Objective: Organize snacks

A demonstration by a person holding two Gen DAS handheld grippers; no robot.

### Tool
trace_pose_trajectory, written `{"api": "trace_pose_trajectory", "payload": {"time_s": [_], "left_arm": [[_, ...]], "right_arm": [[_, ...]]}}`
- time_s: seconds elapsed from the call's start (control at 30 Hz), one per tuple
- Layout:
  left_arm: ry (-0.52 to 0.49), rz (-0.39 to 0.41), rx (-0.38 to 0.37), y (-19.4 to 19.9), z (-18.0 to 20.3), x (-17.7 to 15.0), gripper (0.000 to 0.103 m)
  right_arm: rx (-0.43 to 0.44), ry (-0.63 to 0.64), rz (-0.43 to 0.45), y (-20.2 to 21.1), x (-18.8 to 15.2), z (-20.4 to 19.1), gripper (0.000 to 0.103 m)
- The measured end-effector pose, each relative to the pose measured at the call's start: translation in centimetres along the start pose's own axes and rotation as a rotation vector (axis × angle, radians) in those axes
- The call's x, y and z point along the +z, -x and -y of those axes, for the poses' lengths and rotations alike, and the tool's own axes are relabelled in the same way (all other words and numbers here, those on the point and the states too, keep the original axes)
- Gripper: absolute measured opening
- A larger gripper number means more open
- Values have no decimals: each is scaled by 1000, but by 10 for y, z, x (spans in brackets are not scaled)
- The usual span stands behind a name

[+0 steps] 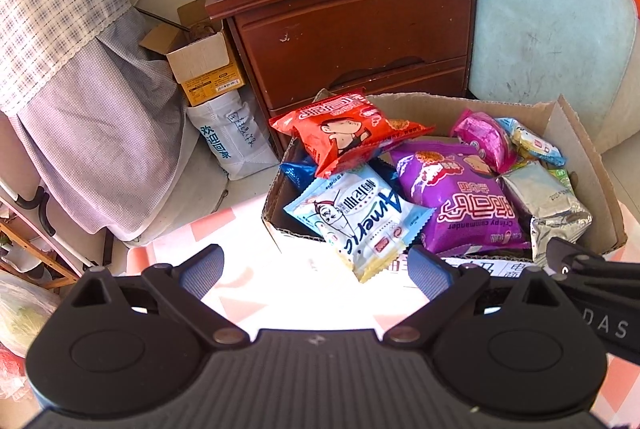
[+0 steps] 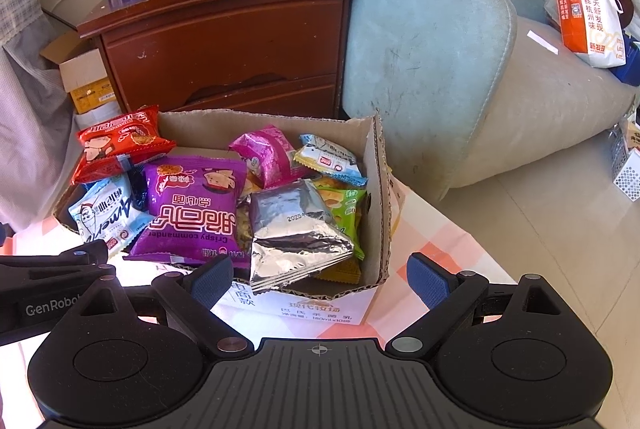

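Right wrist view: your right tool (image 2: pixel 318 279) hung wide and empty just near of the cardboard box (image 2: pixel 376 165) of snacks on the desk (image 2: pixel 440 253). Your left tool (image 1: pixel 316 271) gaped empty too, by the box's near-left corner.

The left gripper (image 1: pixel 316 271) hangs wide open before the cardboard box (image 1: pixel 576 137), near the overhanging pale-blue snack packet (image 1: pixel 356 217).
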State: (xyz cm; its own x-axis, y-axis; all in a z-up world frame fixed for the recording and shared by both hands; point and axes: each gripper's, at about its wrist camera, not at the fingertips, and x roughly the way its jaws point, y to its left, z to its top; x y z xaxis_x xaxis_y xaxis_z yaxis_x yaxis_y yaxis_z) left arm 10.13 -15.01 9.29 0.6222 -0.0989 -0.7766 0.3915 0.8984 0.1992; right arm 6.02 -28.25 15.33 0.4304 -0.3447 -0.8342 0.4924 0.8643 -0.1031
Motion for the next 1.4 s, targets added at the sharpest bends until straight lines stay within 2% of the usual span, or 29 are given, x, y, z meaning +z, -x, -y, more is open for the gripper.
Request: {"api": "trace_pose_trajectory", "payload": {"time_s": [0.47,0.87,1.0,1.13,1.4], "left_arm": [[32,-22,25,14,-19,-32,97],[29,-44,41,37,-33,-85,97],[40,-58,42,43,-42,-103,97],[80,-78,8,47,-56,-118,98],[95,-65,-5,59,-74,-137,98]], "right_arm": [[33,70,-1,16,-24,-17,95],[30,125,3,43,-74,-32,95],[48,122,-6,46,-90,-38,95],[78,65,-23,48,-108,-38,97],[89,33,-74,41,-153,-52,98]]}}
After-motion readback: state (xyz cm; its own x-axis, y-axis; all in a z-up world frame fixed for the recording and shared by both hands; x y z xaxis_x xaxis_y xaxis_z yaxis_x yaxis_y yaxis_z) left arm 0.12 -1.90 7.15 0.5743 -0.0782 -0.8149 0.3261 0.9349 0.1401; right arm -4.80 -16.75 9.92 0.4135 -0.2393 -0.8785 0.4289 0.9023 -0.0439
